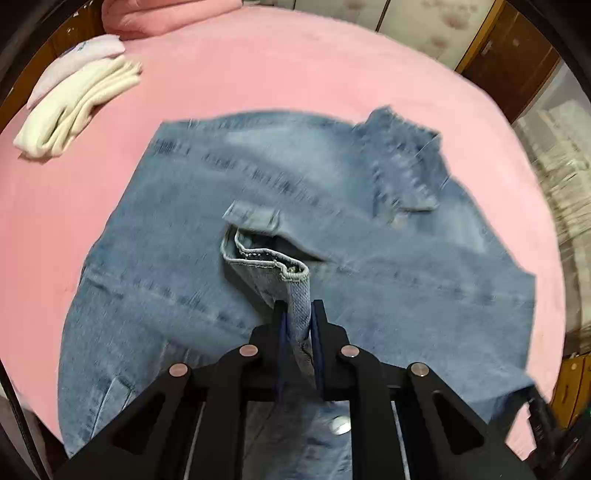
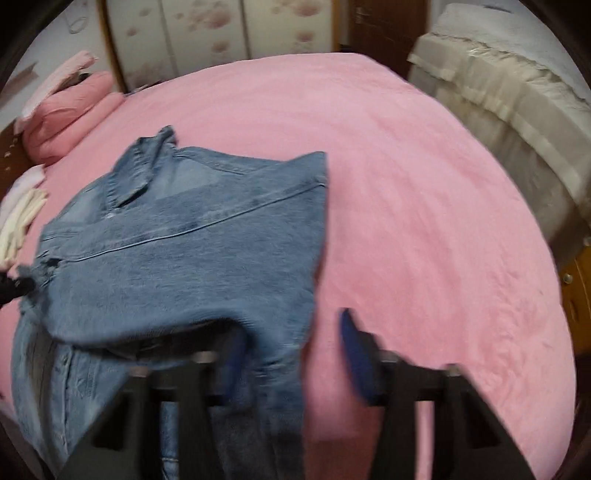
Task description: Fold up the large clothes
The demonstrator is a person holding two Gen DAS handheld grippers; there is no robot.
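A blue denim jacket lies spread on the pink bed, collar at the far right. My left gripper is shut on the jacket's sleeve cuff and holds it above the jacket's middle. In the right wrist view the jacket lies left of centre, partly folded, with a sleeve hanging toward the camera. My right gripper is open at the jacket's near right edge; its left finger is half hidden behind denim. The left gripper shows at the far left edge.
A folded cream garment and a pale pink one lie at the bed's far left, with a folded pink blanket behind. A beige bundle stands beside the bed on the right. Wooden furniture surrounds the bed.
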